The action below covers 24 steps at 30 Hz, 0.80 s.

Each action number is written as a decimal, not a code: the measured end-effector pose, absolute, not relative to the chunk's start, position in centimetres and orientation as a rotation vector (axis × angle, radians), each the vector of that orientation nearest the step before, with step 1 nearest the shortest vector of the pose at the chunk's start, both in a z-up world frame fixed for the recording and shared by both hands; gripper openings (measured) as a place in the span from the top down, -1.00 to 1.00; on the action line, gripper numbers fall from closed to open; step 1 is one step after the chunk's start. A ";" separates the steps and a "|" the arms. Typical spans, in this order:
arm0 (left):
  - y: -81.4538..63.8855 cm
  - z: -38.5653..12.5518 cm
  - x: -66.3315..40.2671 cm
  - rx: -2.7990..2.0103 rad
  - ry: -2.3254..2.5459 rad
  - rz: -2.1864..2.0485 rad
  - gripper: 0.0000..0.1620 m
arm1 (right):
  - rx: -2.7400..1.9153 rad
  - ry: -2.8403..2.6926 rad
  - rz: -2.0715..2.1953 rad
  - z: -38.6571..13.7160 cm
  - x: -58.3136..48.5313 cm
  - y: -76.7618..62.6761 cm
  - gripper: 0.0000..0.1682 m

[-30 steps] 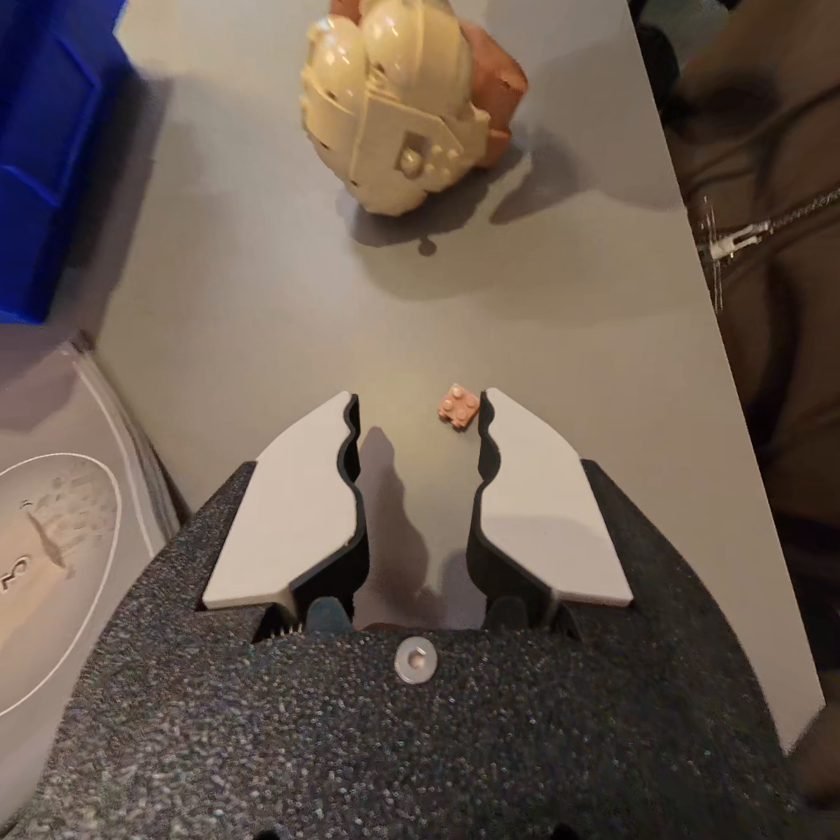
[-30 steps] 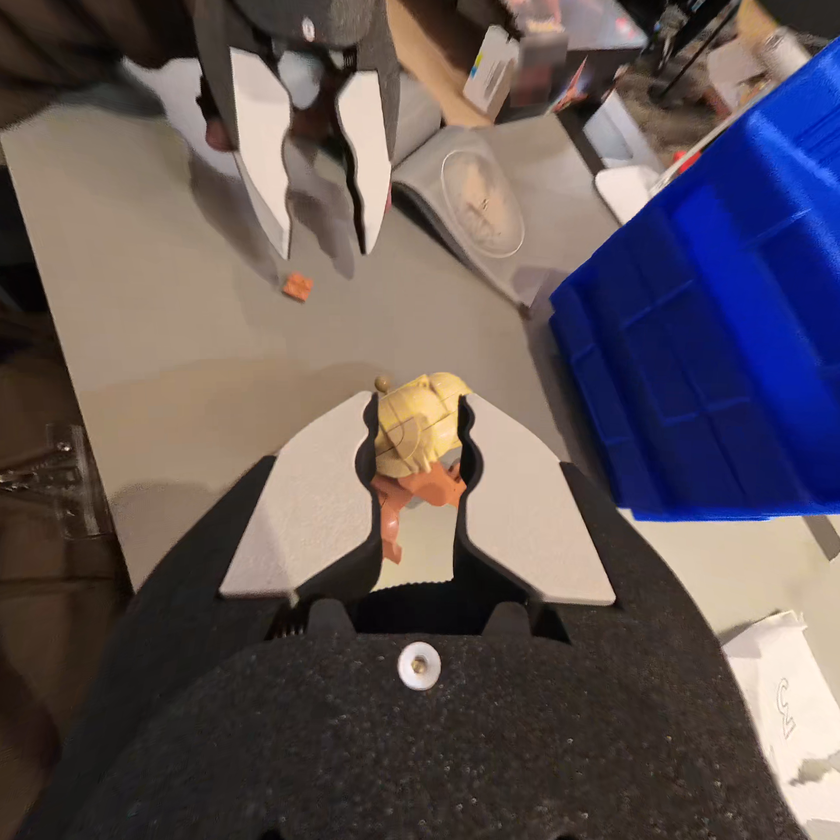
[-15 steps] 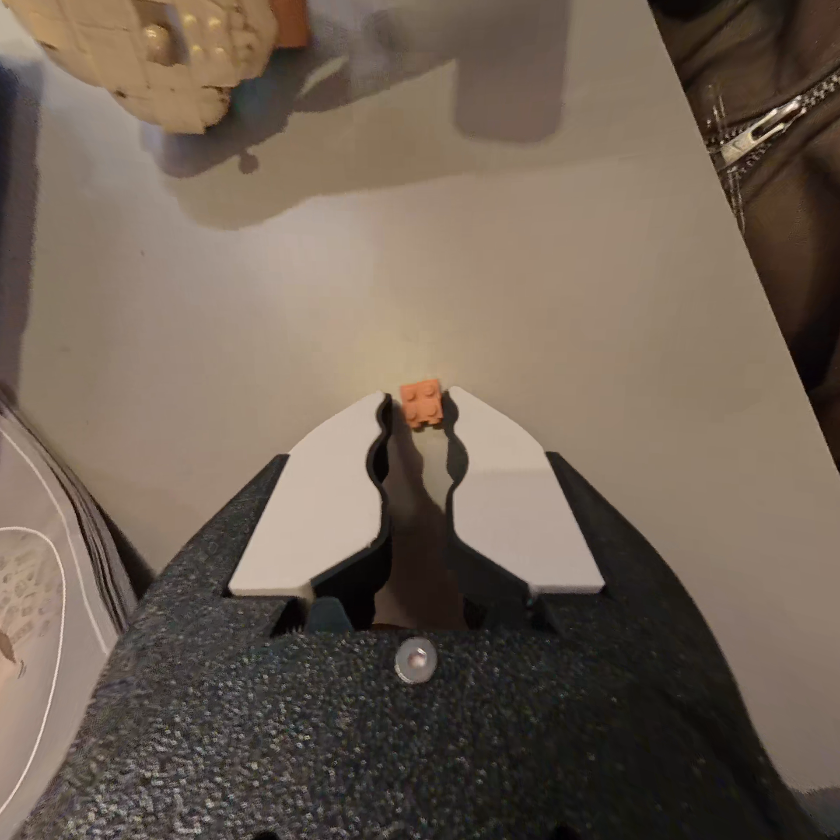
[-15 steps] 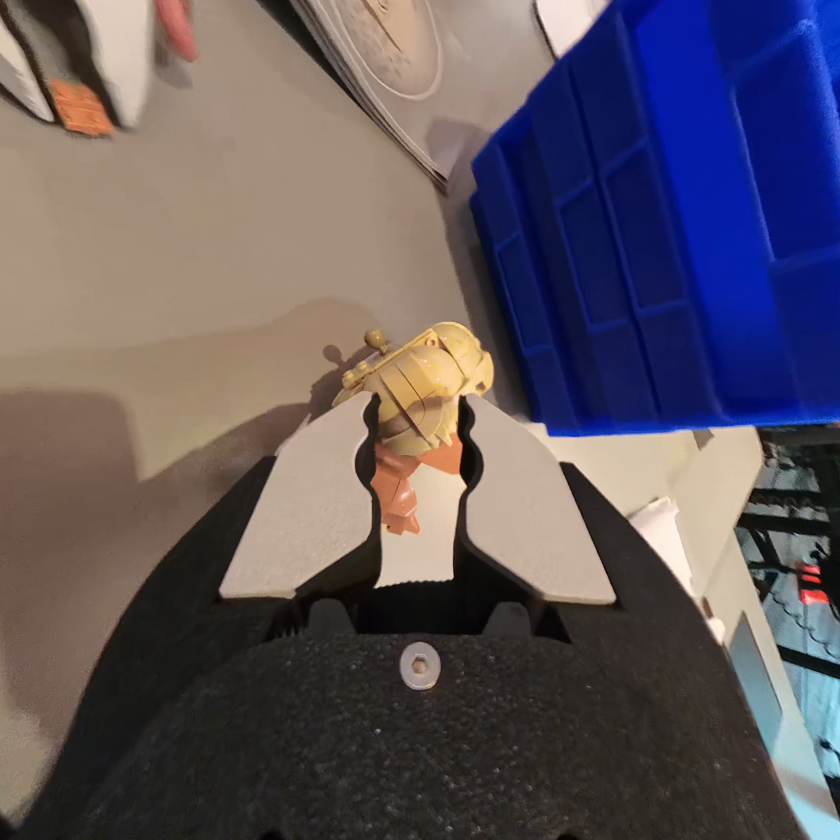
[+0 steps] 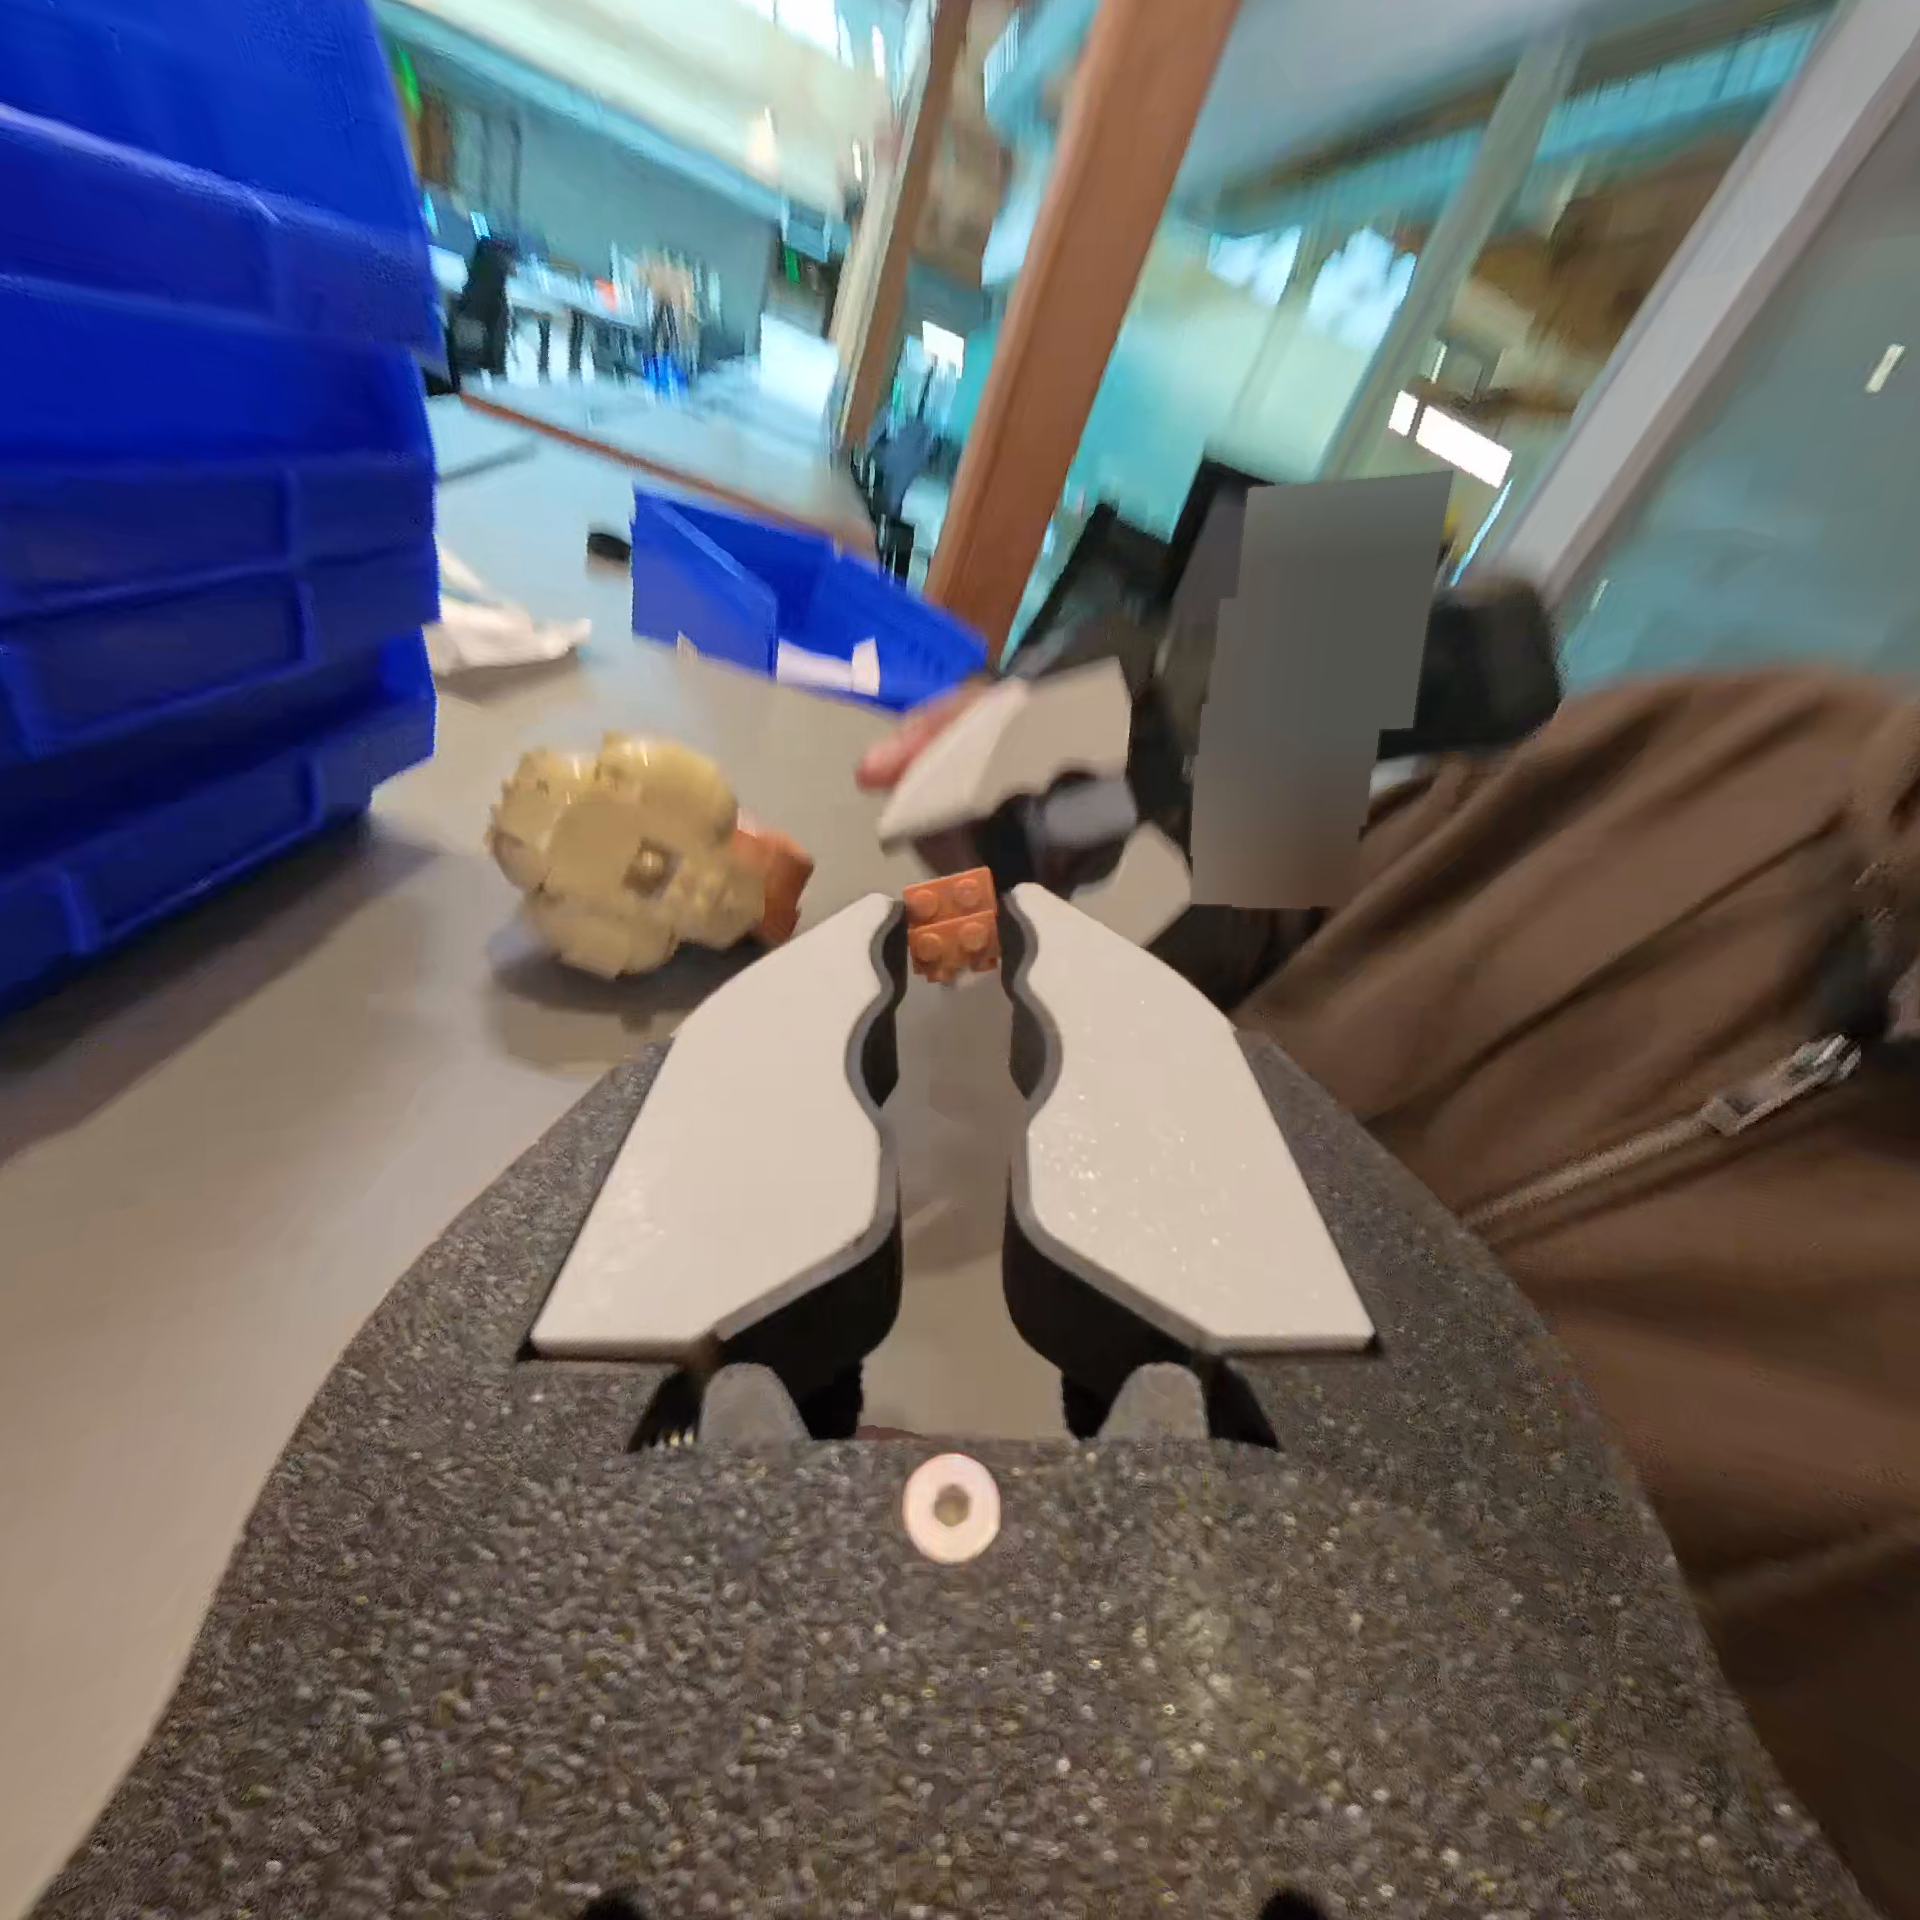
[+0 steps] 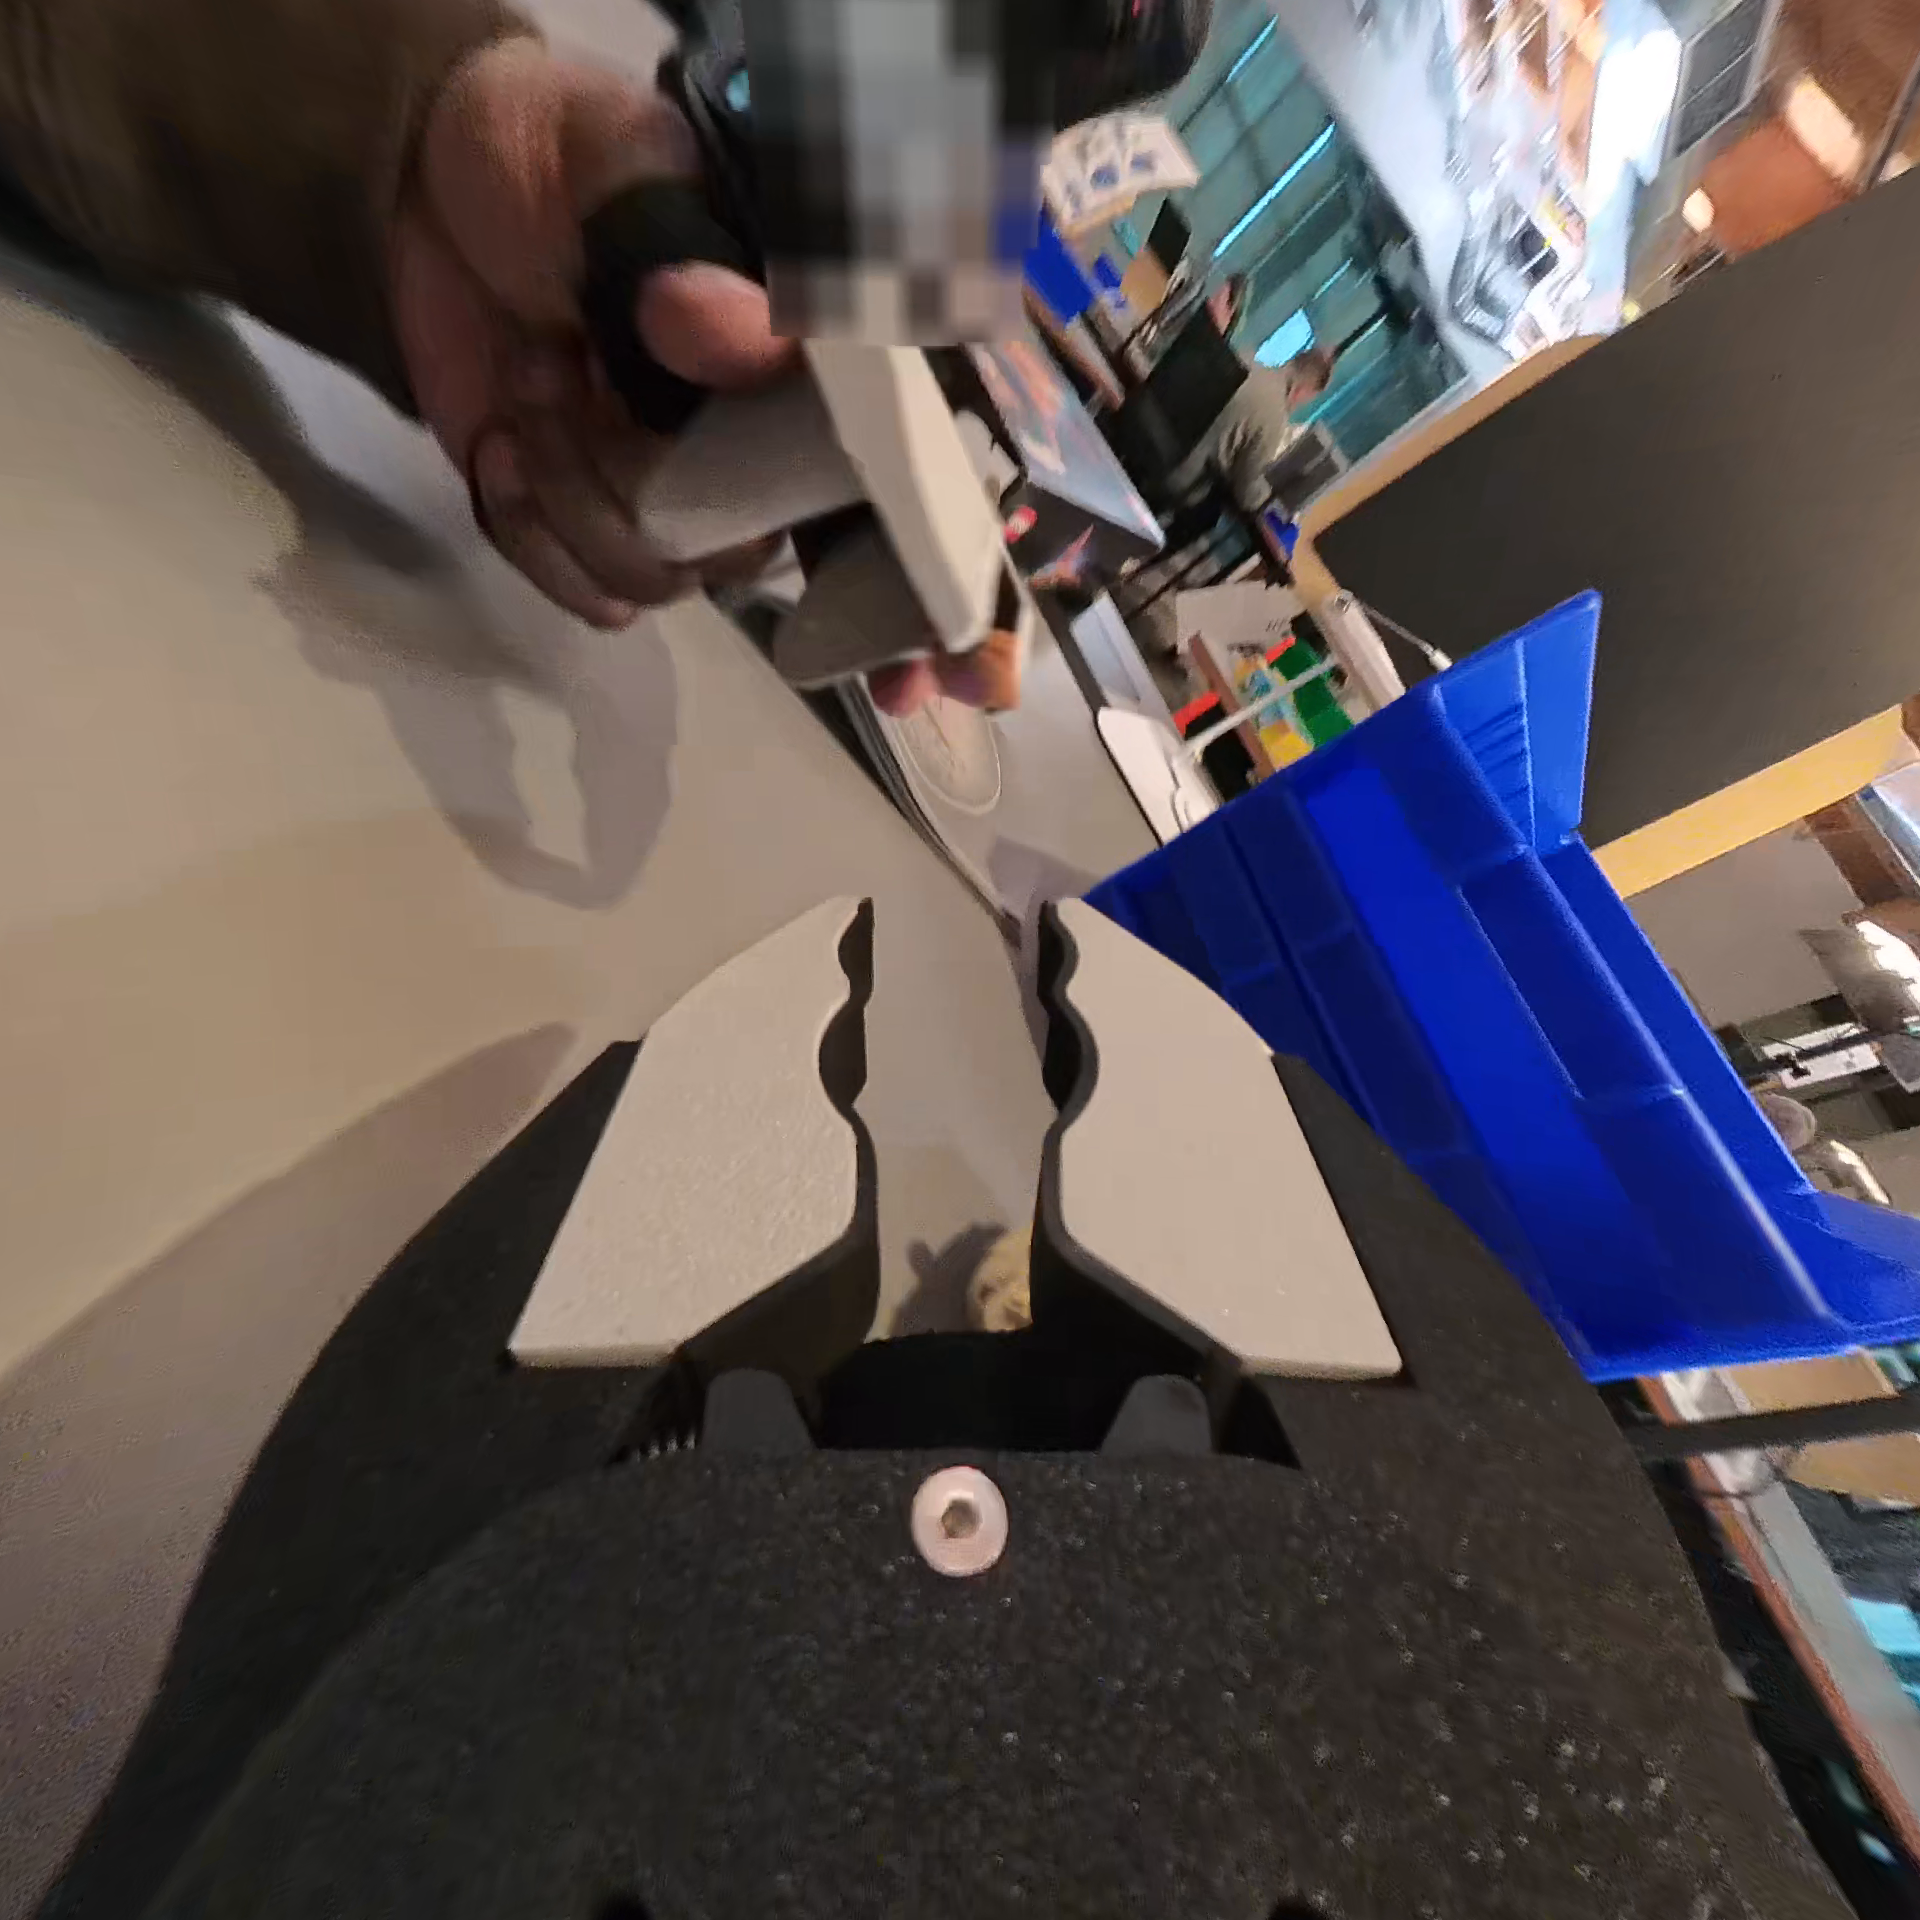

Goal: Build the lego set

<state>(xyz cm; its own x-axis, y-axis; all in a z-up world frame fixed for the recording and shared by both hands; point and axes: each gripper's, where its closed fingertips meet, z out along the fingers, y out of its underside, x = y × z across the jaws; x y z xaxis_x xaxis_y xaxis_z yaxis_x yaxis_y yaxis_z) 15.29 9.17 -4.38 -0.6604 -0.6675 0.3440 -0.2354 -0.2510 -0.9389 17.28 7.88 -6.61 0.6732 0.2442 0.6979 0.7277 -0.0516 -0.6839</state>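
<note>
My left gripper is shut on a small orange brick and holds it above the grey table. The tan and orange lego model lies on its side on the table, ahead and left of the brick. My right gripper is open and empty above the table. A bit of the tan model shows low between its fingers. In the right wrist view a hand holds the left gripper, with the orange brick at its tips.
A large blue bin stands left of the model and also shows in the right wrist view. A second blue bin is farther back. An open booklet lies by the table edge. A person's brown jacket is at the right. My left and right fingertips are right by each other.
My left gripper has shut on the orange brick and lifted it off the table. My right gripper has let go of the tan model, which now lies on the table. Both views have tilted up.
</note>
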 end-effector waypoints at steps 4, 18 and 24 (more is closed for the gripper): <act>9.9 -2.0 15.9 -1.183 1.365 -2.278 0.80 | -1.515 -0.684 -0.422 -6.0 16.3 8.0 0.67; 6.9 -2.2 16.4 -1.324 1.228 -2.296 0.79 | -1.324 -0.615 -0.524 -2.9 16.1 7.2 0.66; 5.5 -3.5 16.1 -1.328 1.344 -2.037 0.80 | -1.318 -0.662 -0.560 -3.4 15.9 7.2 0.65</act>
